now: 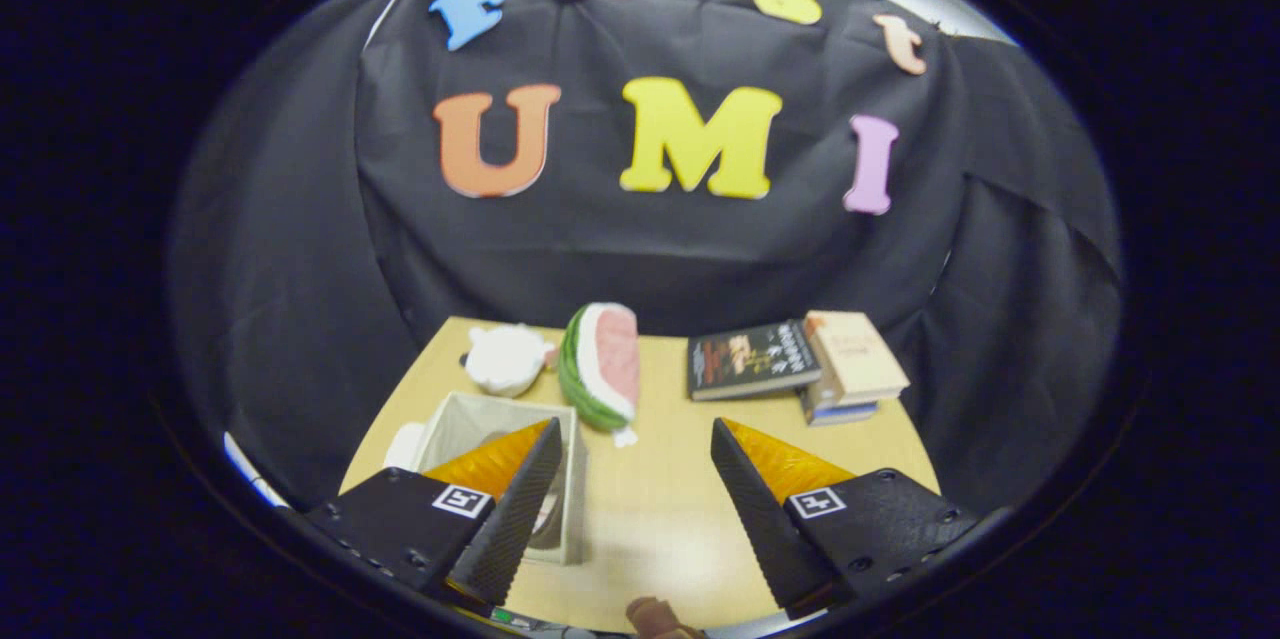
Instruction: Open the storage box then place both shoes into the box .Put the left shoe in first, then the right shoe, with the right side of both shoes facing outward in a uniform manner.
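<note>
The gripper (635, 439) is held above the table (660, 519) with its two fingers (515, 509) spread wide apart and nothing between them but bare tabletop. It grasps nothing and touches nothing. Close in, below the gap between the fingers, a small brown thing (655, 617) pokes into view; too little of it shows to tell what it is.

The left finger crosses in front of the storage box (470, 424), a pale open-topped box standing on the table. Its near right wall shows just beside that finger, and something dark sits inside behind the finger, possibly a shoe, though it is too hidden to be sure. A white shape (404, 444) lies against the box's far left side.

Just beyond the box and ahead of the left finger lies a plush watermelon slice (602, 366), green rind toward the box, pink flesh facing right. To its left, near the table's far edge, sits a white plush toy (507, 358). Well beyond the right finger, a dark-covered book (748, 360) lies flat, touching a small stack of books (850, 367) on its right, the top one pale. Behind the table hangs the black cloth wall (300, 249).
</note>
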Available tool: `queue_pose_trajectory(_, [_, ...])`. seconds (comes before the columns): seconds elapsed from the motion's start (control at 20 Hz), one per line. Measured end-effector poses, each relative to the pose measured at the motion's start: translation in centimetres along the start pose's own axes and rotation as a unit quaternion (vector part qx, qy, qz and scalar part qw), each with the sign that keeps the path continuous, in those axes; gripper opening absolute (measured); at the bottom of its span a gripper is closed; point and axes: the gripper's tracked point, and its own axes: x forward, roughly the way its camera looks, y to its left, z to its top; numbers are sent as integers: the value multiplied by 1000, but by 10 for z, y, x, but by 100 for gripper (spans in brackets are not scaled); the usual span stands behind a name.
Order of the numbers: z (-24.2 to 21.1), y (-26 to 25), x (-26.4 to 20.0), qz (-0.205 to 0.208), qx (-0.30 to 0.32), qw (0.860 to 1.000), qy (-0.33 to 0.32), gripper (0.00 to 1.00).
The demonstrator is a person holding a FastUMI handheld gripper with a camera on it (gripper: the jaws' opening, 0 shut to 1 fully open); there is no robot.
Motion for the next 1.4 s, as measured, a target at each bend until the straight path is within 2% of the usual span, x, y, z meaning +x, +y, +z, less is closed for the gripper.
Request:
queue_pose_trajectory(0.2, [40, -42, -39, -19, 25, 992, -121, 92])
queue_pose_trajectory(0.4, [61, -71, -72, -18, 48, 975, -218, 92])
queue_pose_trajectory(0.9, [41, -98, -93, -10, 39, 972, -231, 92])
queue_pose_trajectory(1.4, [37, -94, -127, 7, 14, 968, -252, 92])
